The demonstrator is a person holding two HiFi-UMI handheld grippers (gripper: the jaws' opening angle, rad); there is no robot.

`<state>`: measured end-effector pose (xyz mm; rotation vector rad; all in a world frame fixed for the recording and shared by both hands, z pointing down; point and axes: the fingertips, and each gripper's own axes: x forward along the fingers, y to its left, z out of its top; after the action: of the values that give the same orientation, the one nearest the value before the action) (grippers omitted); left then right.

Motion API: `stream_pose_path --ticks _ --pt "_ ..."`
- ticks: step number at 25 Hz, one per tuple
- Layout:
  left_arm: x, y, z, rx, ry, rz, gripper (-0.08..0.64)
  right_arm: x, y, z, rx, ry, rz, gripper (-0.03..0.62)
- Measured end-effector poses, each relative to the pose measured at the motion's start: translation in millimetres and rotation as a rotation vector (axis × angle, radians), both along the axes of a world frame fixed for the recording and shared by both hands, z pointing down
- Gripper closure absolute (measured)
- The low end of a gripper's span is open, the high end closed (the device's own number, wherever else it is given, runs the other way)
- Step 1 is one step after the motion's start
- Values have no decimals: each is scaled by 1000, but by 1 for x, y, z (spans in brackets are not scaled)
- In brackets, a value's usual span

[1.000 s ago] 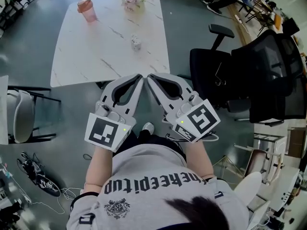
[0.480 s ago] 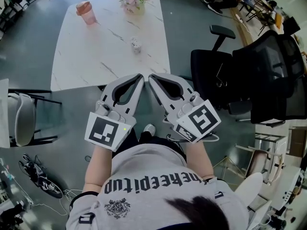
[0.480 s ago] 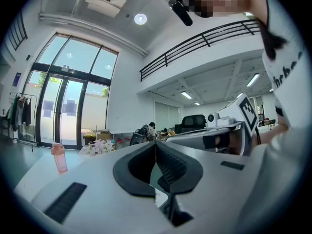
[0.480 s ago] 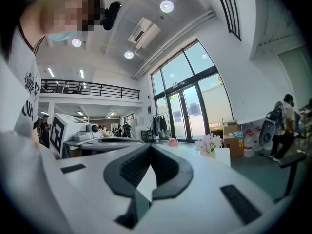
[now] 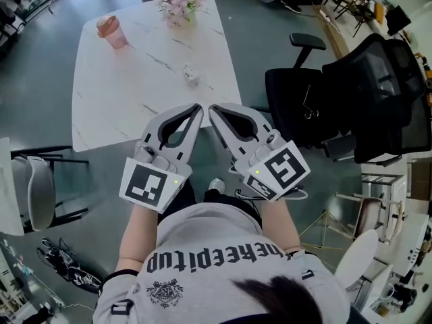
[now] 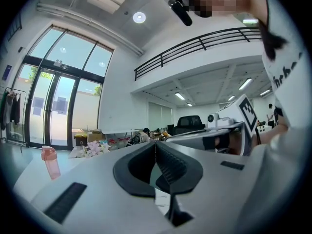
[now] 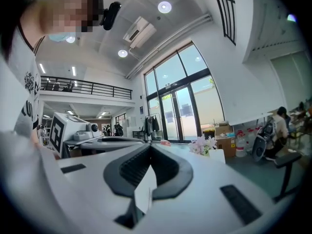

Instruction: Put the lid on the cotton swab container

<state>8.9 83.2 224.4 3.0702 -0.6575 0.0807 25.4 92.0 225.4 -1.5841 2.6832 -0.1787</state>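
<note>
A small white cotton swab container (image 5: 191,74) stands near the middle of the white marble table (image 5: 121,93); I cannot make out its lid separately. My left gripper (image 5: 197,108) and right gripper (image 5: 212,109) are held side by side, level, tips just over the table's near edge, well short of the container. Both are shut with nothing between the pads. The left gripper view shows its closed jaws (image 6: 155,144). In the right gripper view that gripper's own jaws (image 7: 149,147) are closed too. The container is hidden in both gripper views.
A pink cup (image 5: 111,31) and a vase of flowers (image 5: 181,5) stand at the table's far end. Black office chairs (image 5: 304,103) crowd the right side. A white chair (image 5: 34,181) sits at the left, with cables (image 5: 64,265) on the floor.
The person has stepped toward the table, so it now sits lower and nearer in the head view. Both grippers stay shut and together, now reaching its near edge.
</note>
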Motion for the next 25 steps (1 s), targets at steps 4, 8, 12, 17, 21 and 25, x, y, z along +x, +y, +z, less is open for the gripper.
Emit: stream_pose_path --ticks 4,8,12,17,21,25 --pt "-4 -18 2 -6 -3 40 545 -3 -17 2 -8 -4 44 581" --pt "-7 -37 4 -18 -4 81 545 -7 -33 3 -14 -2 86 580" --pt "-8 -52 5 -25 -5 121 545 -10 -48 4 -19 -3 120 580" --pt "-7 -70 7 -31 -5 170 545 -9 -64 5 -24 0 172 581" --pt "-6 -83 9 -33 -3 206 545 -9 -77 7 -29 1 210 580" --pt "-5 -95 9 -36 -4 242 545 -9 -88 8 -32 1 247 581"
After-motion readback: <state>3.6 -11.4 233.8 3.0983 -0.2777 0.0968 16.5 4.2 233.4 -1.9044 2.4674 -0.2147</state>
